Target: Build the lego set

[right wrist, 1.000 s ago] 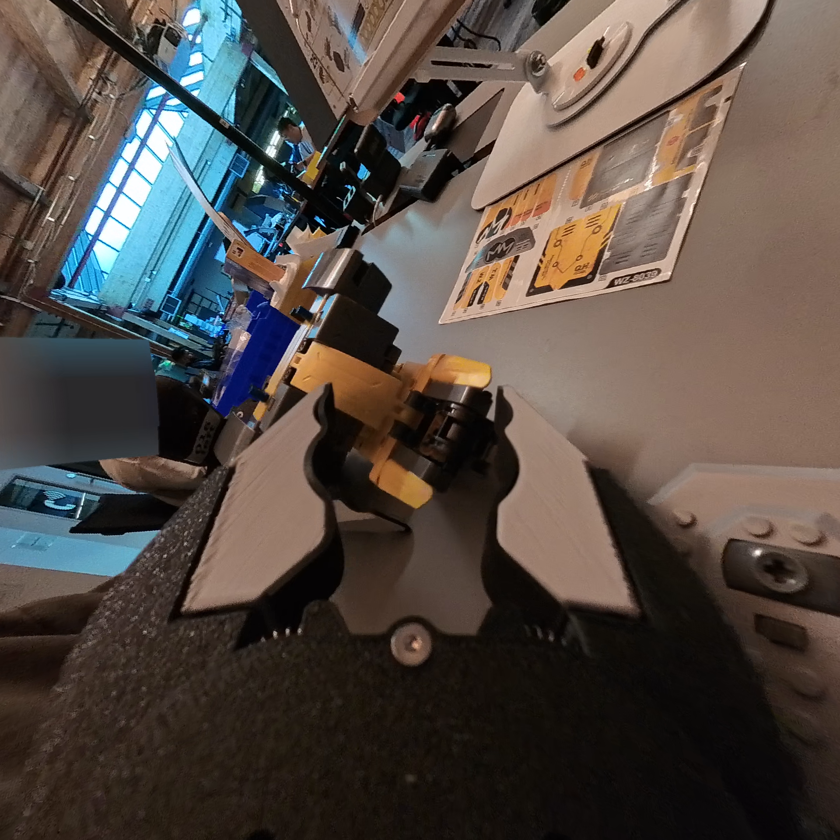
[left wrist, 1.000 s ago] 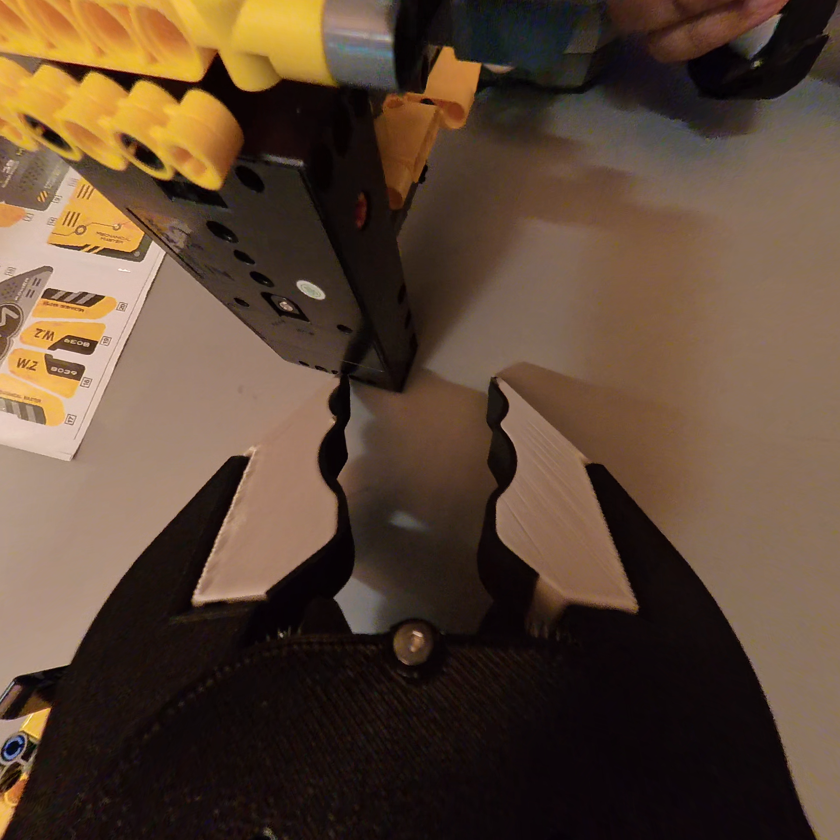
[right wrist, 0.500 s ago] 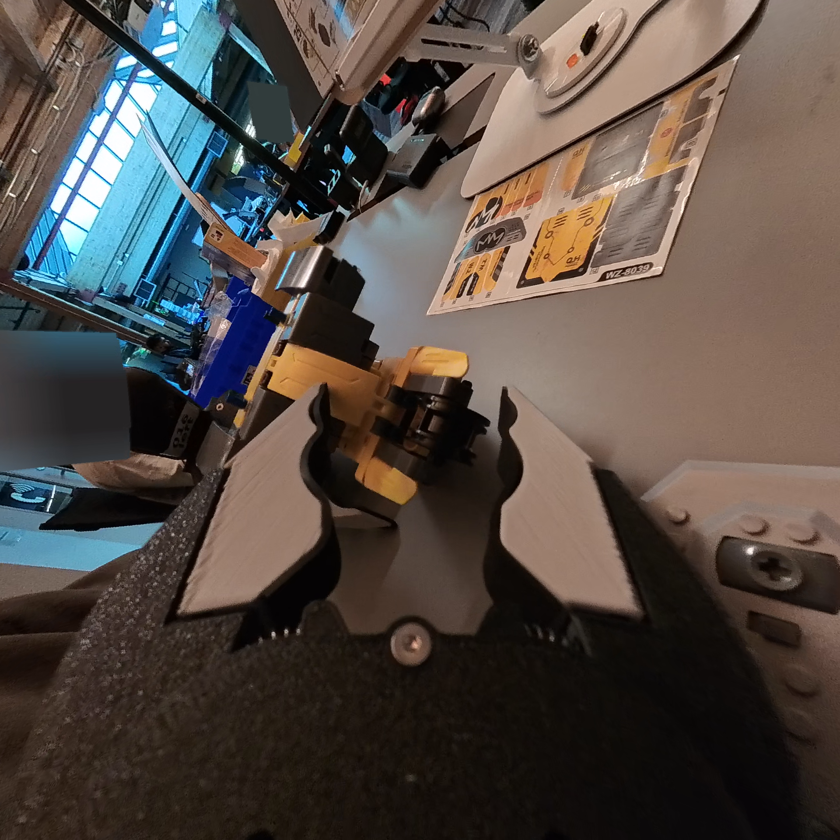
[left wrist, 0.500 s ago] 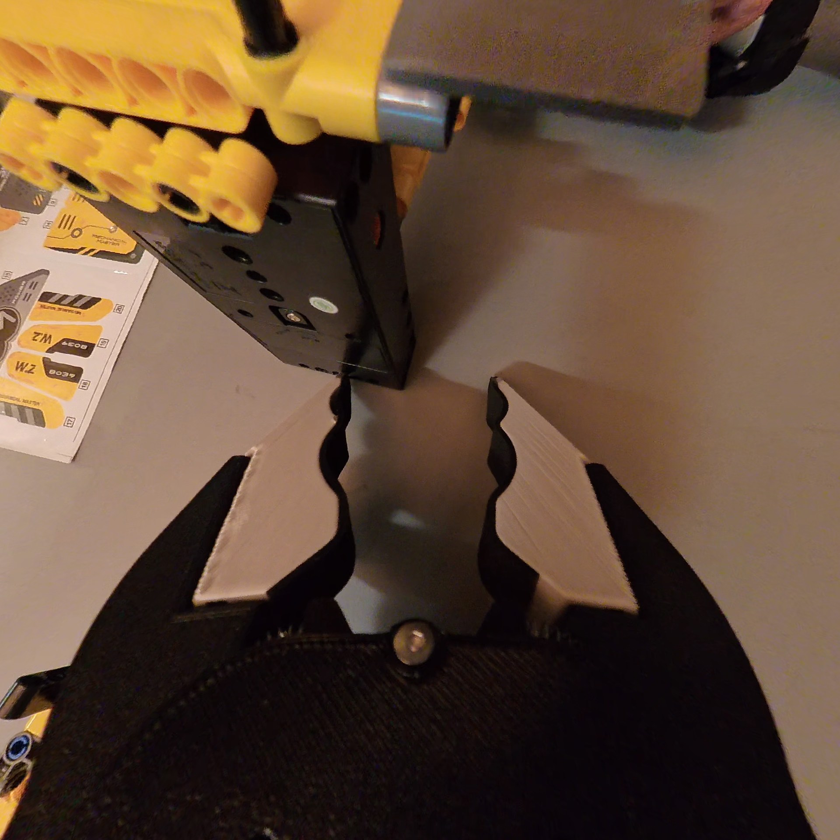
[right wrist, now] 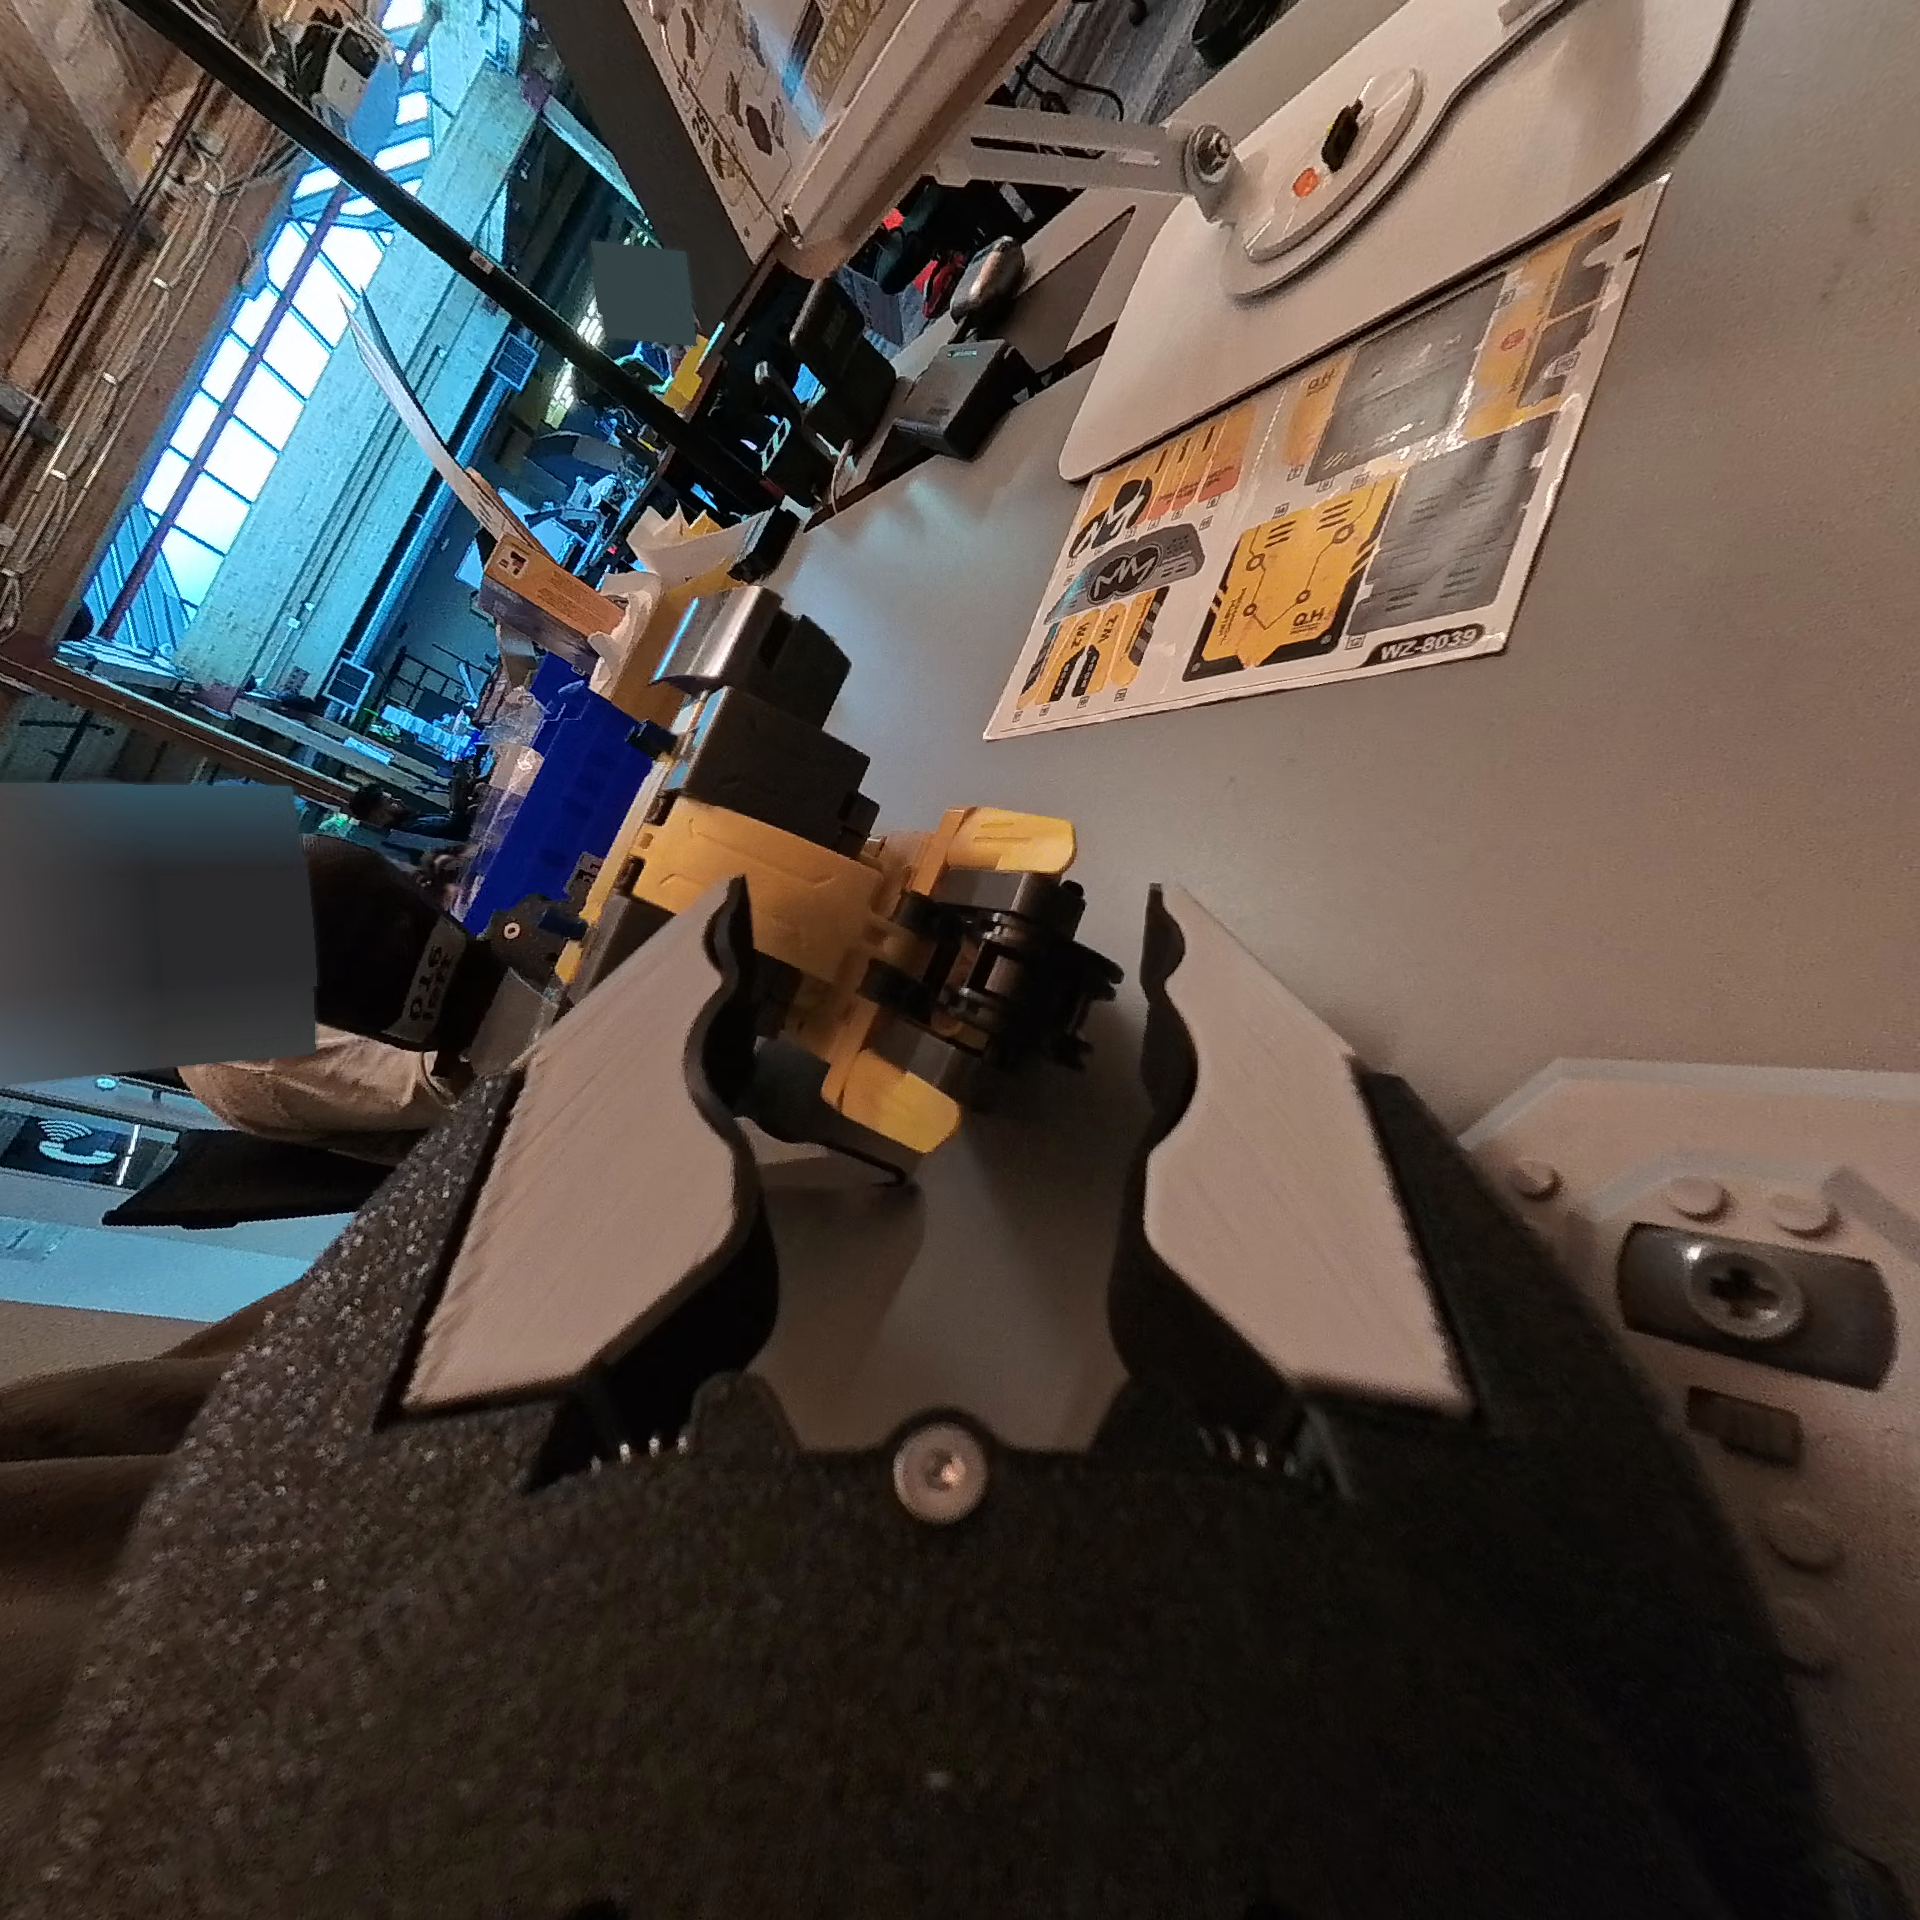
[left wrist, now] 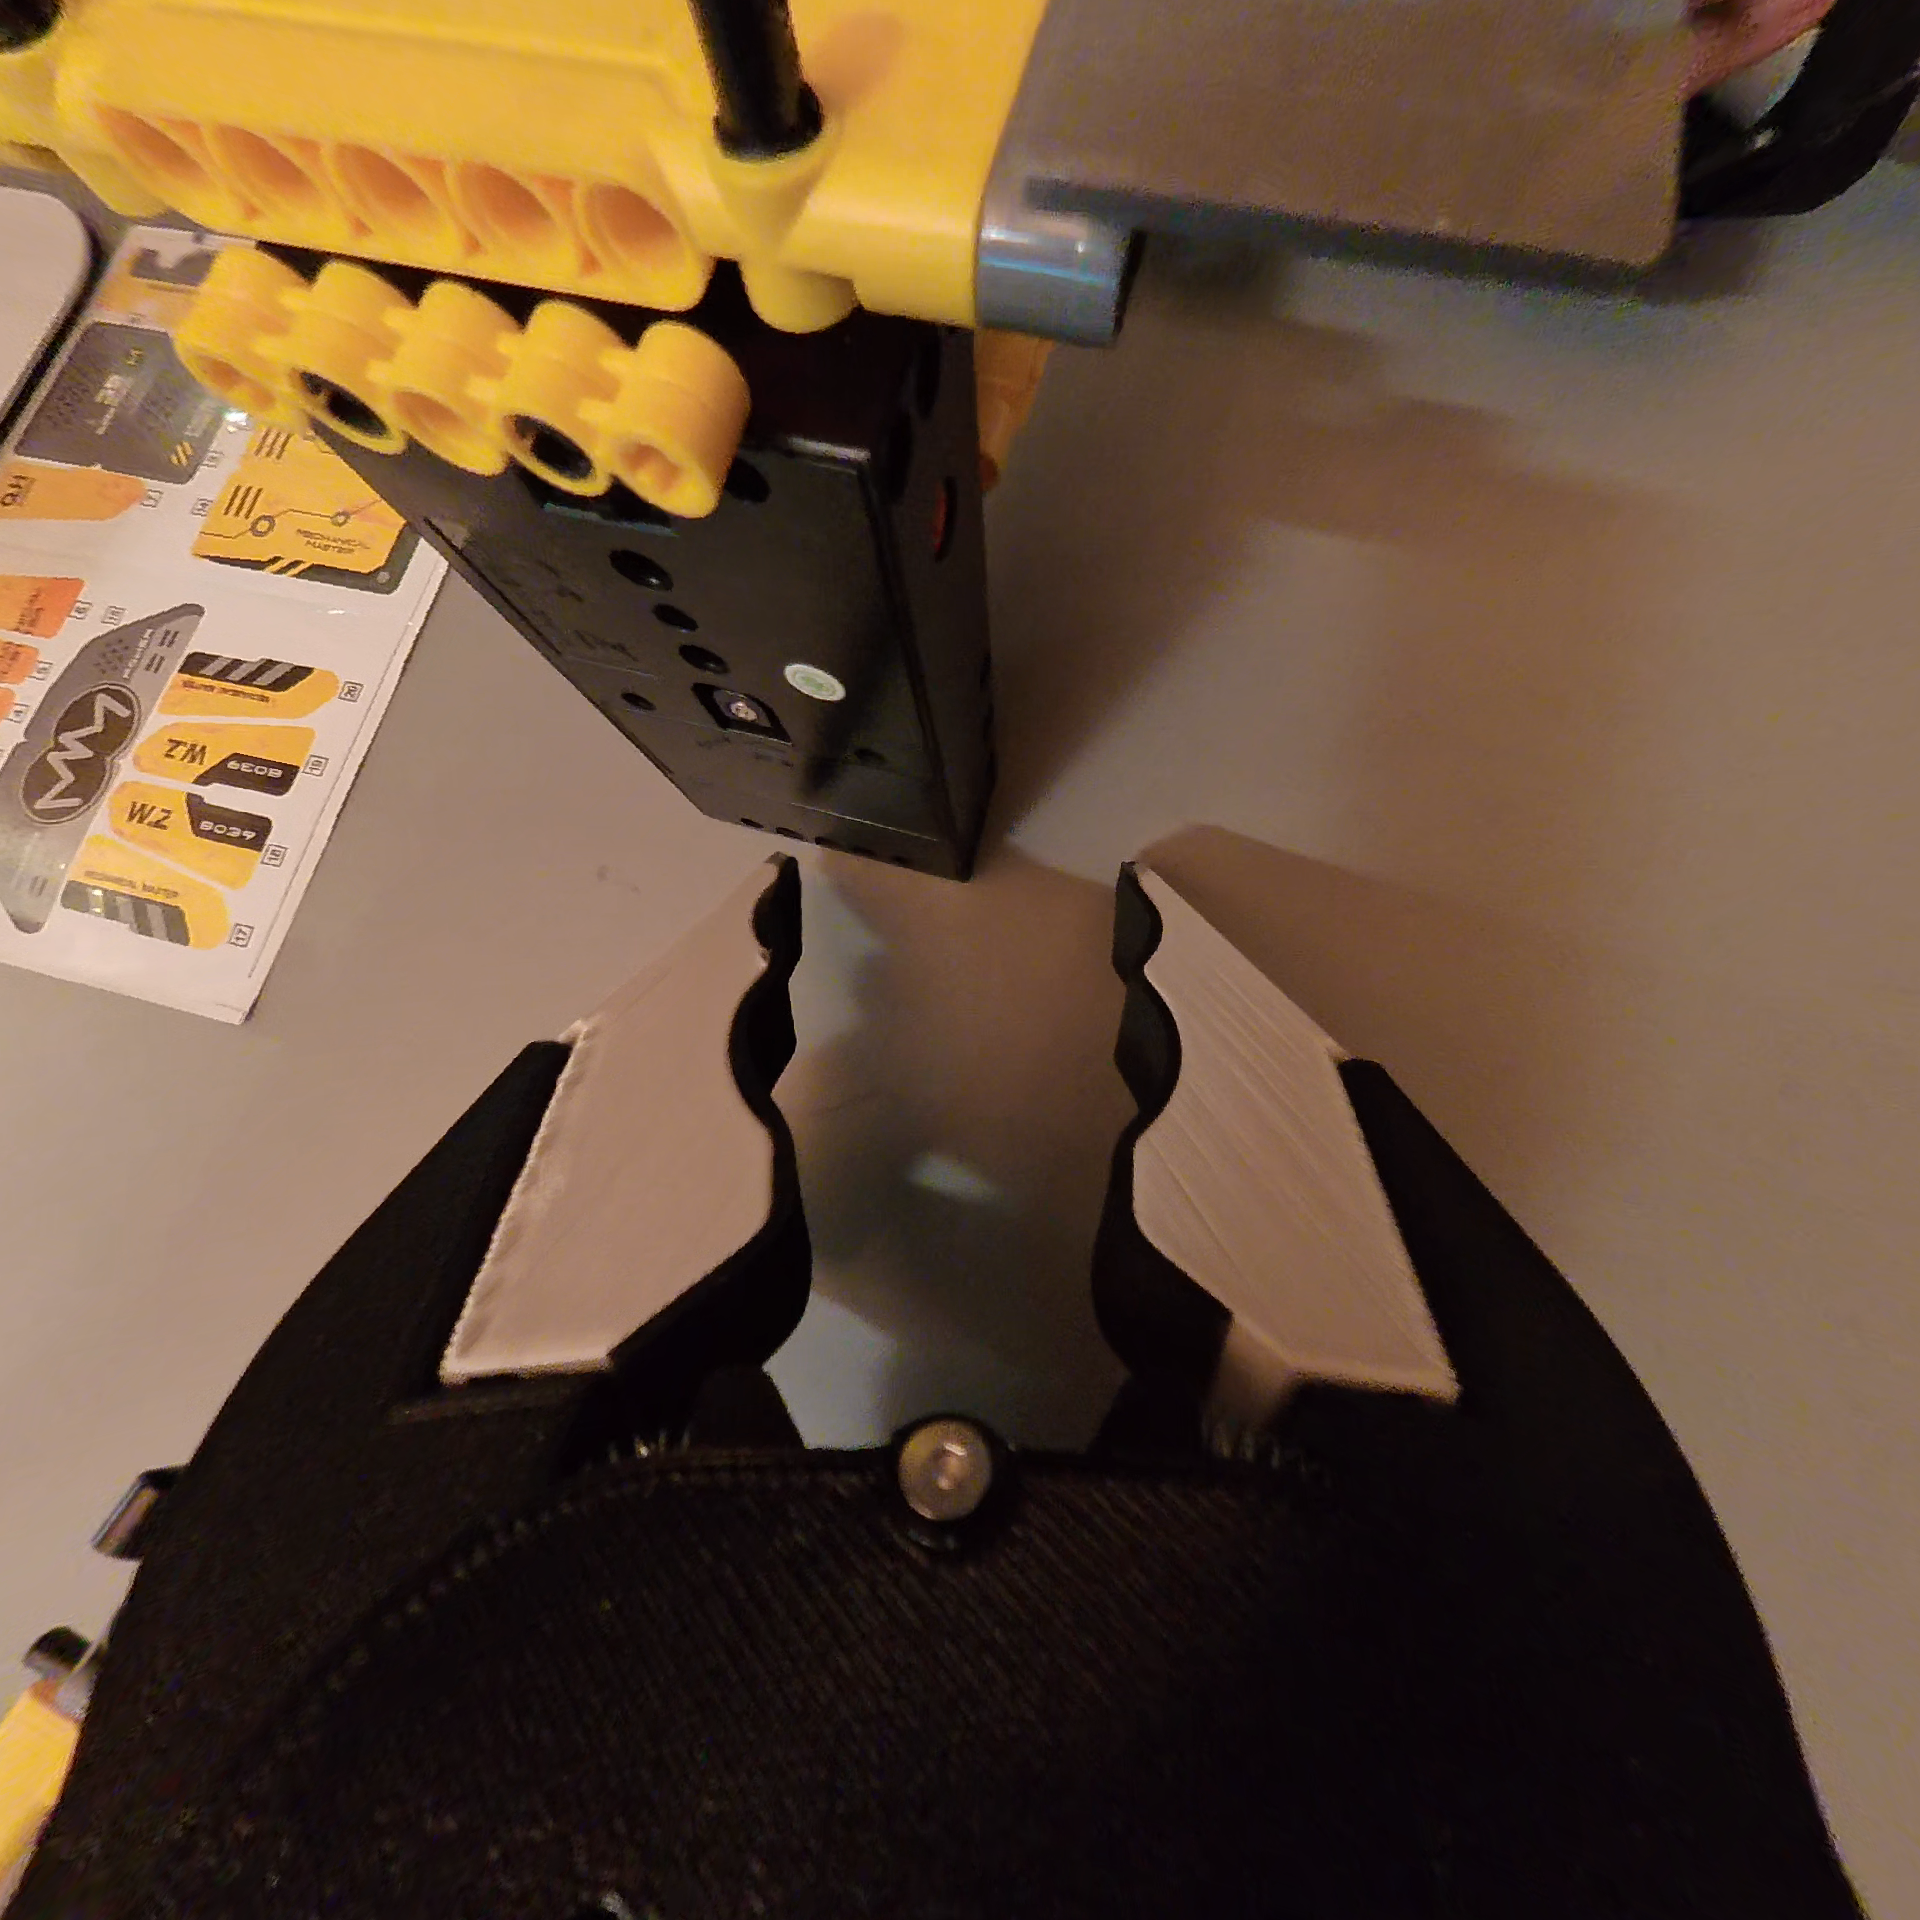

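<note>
A yellow, black and grey brick-built model stands on the grey table. In the left wrist view its black box stands on end under yellow holed beams and a grey panel. My left gripper is open and empty, and the box's lower corner sits just ahead between its fingertips. In the right wrist view the model lies just beyond my right gripper, which is open and empty, low over the table.
A yellow and grey sticker sheet lies left of the model, and also shows in the right wrist view. Behind it is a white stand base. A blue bin stands behind the model. A grey plate with a screw lies at the right. My right fingertips sit around 12 centimeters from my left ones.
In the left wrist view the model's yellow beams and grey panel have come lower and nearer. In the right wrist view the model sits slightly farther ahead of the fingertips. Both grippers stay open.
</note>
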The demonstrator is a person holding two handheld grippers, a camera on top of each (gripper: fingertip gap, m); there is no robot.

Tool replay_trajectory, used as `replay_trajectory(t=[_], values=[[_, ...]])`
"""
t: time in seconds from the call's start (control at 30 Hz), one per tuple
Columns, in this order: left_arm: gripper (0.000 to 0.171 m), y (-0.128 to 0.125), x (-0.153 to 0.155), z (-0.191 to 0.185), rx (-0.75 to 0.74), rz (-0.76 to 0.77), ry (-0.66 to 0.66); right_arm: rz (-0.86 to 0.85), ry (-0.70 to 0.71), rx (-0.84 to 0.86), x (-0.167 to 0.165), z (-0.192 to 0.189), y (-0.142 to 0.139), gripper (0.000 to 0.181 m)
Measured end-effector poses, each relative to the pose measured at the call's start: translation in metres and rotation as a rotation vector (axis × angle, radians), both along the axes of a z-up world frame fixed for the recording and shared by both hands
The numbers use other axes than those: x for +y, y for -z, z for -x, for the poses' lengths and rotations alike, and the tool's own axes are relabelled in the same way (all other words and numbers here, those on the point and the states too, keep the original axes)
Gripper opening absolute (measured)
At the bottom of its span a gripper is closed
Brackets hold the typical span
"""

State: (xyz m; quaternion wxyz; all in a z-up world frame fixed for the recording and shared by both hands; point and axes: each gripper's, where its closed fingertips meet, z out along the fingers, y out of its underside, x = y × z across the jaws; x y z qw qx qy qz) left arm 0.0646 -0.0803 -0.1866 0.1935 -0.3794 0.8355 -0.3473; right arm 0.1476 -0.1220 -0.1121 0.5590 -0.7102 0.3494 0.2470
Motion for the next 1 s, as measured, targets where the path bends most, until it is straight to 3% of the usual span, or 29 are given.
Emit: replay_trajectory(t=[0.57,0.83,1.0], values=[[0.077,-0.005,0.012,-0.016,-0.057,0.015,-0.095,0.038,0.039,-0.071,-0.004,-0.007,0.000,0.075],[0.078,-0.009,0.016,-0.020,-0.078,0.031,-0.122,0.038,0.060,-0.095,-0.007,-0.011,-0.003,0.075],[0.077,-0.012,0.019,-0.021,-0.070,0.065,-0.146,0.165,0.123,-0.289,-0.012,-0.021,0.001,0.076]])
